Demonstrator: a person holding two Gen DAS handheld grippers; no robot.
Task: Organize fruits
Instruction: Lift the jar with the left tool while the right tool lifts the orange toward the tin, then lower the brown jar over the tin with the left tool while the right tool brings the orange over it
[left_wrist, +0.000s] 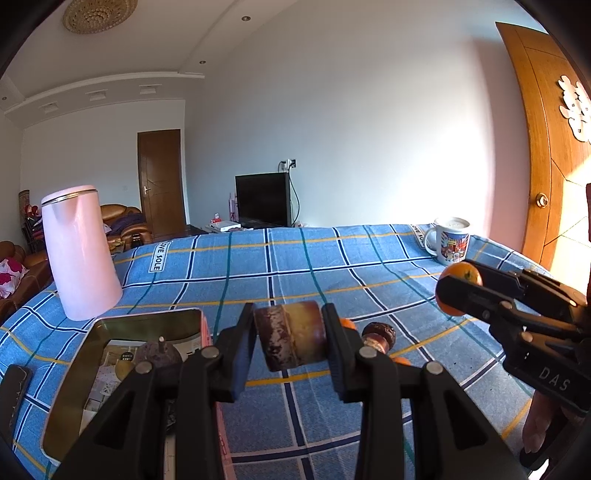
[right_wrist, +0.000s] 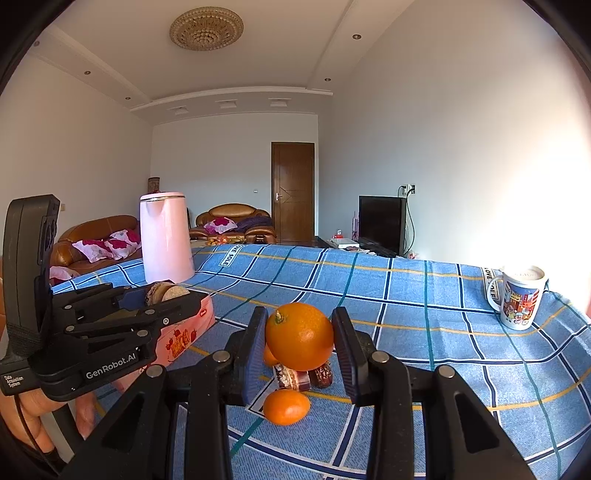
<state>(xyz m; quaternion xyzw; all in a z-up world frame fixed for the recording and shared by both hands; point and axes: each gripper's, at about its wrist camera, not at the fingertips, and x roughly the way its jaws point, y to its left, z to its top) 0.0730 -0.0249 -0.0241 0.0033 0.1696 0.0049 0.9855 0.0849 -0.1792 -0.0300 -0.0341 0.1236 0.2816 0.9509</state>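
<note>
Two fruits are held above the blue checked tablecloth (right_wrist: 406, 295): the left gripper (left_wrist: 290, 338) clamps a mottled brown-yellow fruit (left_wrist: 291, 338), likely soft, near the open tin box (left_wrist: 92, 332), while the right gripper (right_wrist: 300, 341) pinches a firm, smooth round orange (right_wrist: 300, 341) across its middle.

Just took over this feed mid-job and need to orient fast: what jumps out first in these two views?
Both tongs are loaded: the right tongs hold an orange above the blue checked cloth, and the left tongs grip a dark, mottled brownish fruit beside the open tin box. A tall pink kettle stands behind the box, and a printed mug sits at the far right.
</note>
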